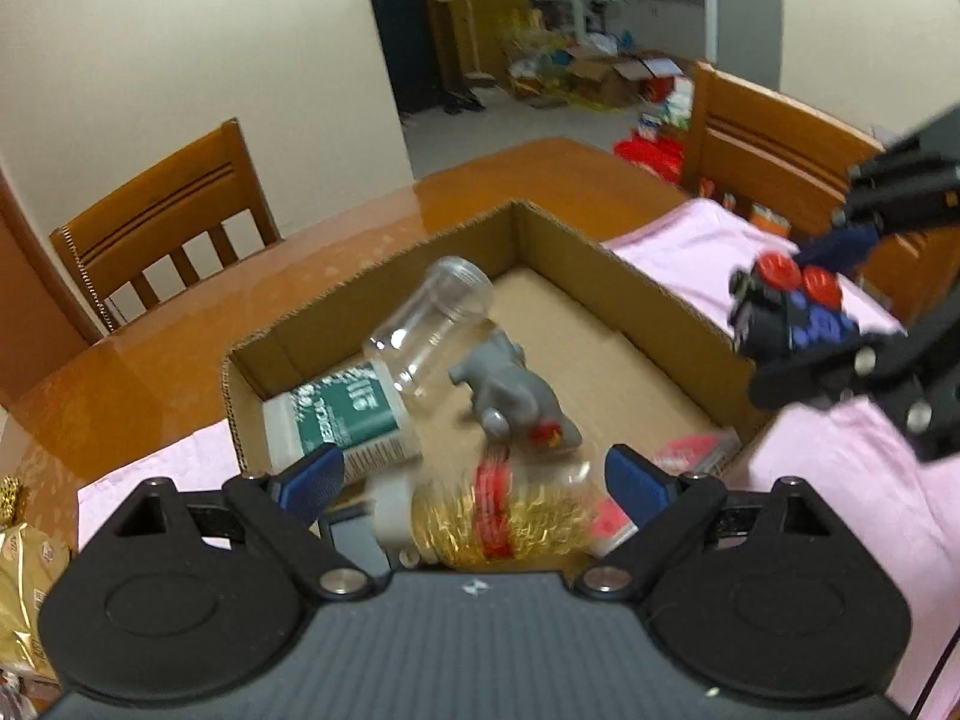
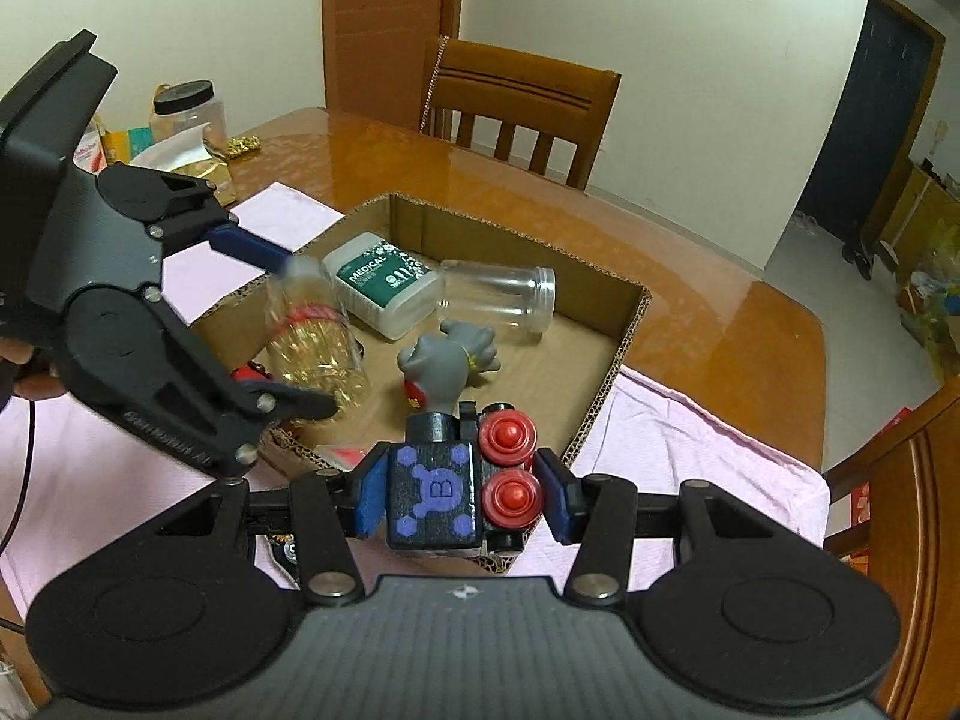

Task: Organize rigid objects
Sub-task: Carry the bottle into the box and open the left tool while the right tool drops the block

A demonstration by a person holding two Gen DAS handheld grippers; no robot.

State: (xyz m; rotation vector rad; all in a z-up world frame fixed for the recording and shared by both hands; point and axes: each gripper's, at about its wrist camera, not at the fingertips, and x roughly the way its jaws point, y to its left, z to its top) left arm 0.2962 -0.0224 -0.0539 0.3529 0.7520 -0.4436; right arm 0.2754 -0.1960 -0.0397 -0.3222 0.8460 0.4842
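Black toy block (image 2: 447, 495) with purple B face and red knobs is pinched between right gripper (image 2: 465, 495) fingers, held over cardboard box (image 2: 630, 324) near rim at 6 o'clock. Left gripper (image 1: 474, 480) fingers are spread; blurred bottle of gold tinsel (image 1: 498, 516) is seen between them, contact cannot be told. Inside box: clear jar (image 2: 498, 297), medical container (image 2: 384, 282), grey toy figure (image 2: 450, 363).
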